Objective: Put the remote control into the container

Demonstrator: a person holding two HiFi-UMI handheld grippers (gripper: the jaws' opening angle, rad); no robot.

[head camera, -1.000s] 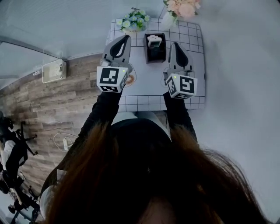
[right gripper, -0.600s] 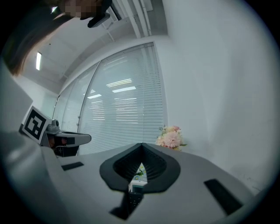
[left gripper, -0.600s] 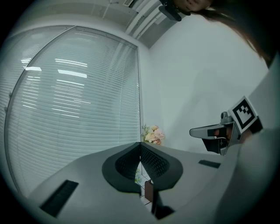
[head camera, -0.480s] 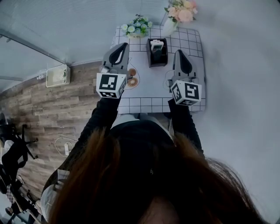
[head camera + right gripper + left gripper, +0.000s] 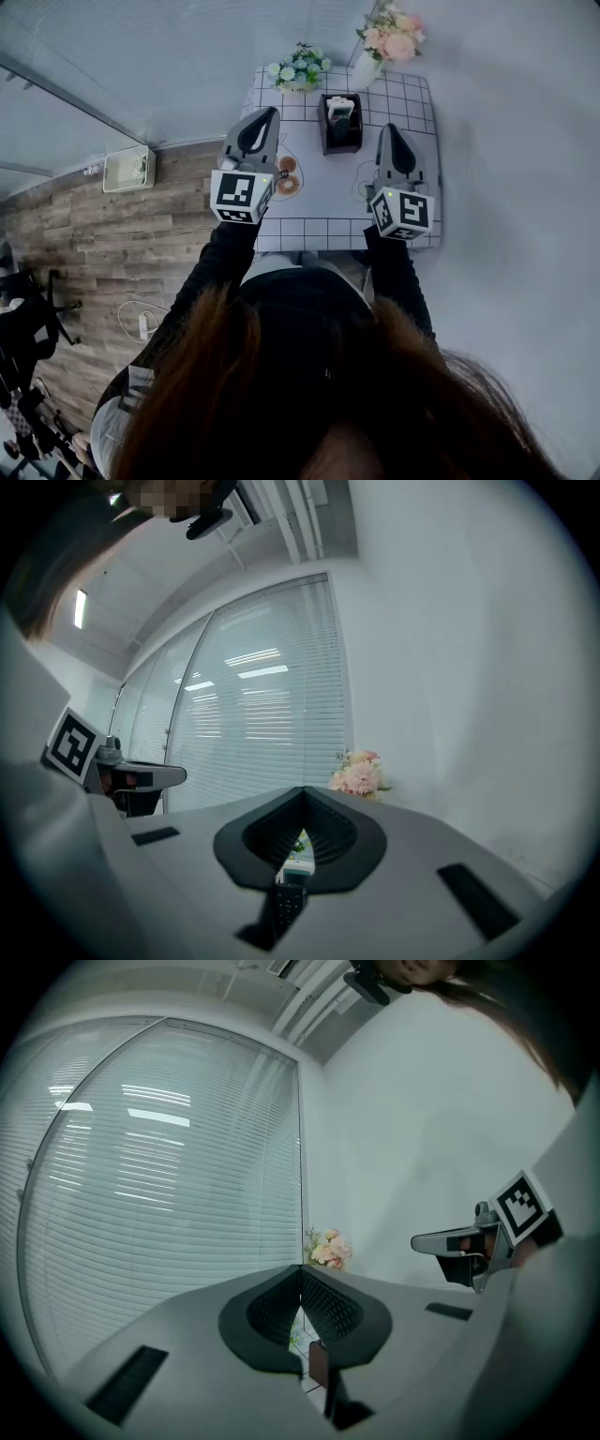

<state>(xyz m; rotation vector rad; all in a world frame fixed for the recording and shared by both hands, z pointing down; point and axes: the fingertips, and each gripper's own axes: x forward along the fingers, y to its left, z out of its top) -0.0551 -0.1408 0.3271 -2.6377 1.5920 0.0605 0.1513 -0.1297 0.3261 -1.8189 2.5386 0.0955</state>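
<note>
The dark box container (image 5: 328, 136) stands upright at the far middle of the grid-cloth table (image 5: 319, 234). A remote control (image 5: 342, 109) stands in it, its light top sticking out. My left gripper (image 5: 273, 111) hovers left of the container and my right gripper (image 5: 386, 127) hovers to its right, both apart from it. Both point level toward the far wall, jaws shut with nothing in them. In the right gripper view, a dark remote with buttons (image 5: 289, 904) shows beyond the closed jaws. The left gripper view shows the container's brown side (image 5: 319, 1365) past its closed jaws.
A blue-and-white flower bunch (image 5: 298, 67) and a pink bouquet in a vase (image 5: 392, 23) stand along the table's far edge. Two brown round items (image 5: 286, 174) lie left of centre. Window blinds are beyond on the left, and a white wall is on the right.
Both grippers have drawn back from beside the container toward the person, rising slightly. The remote and container have stayed in place.
</note>
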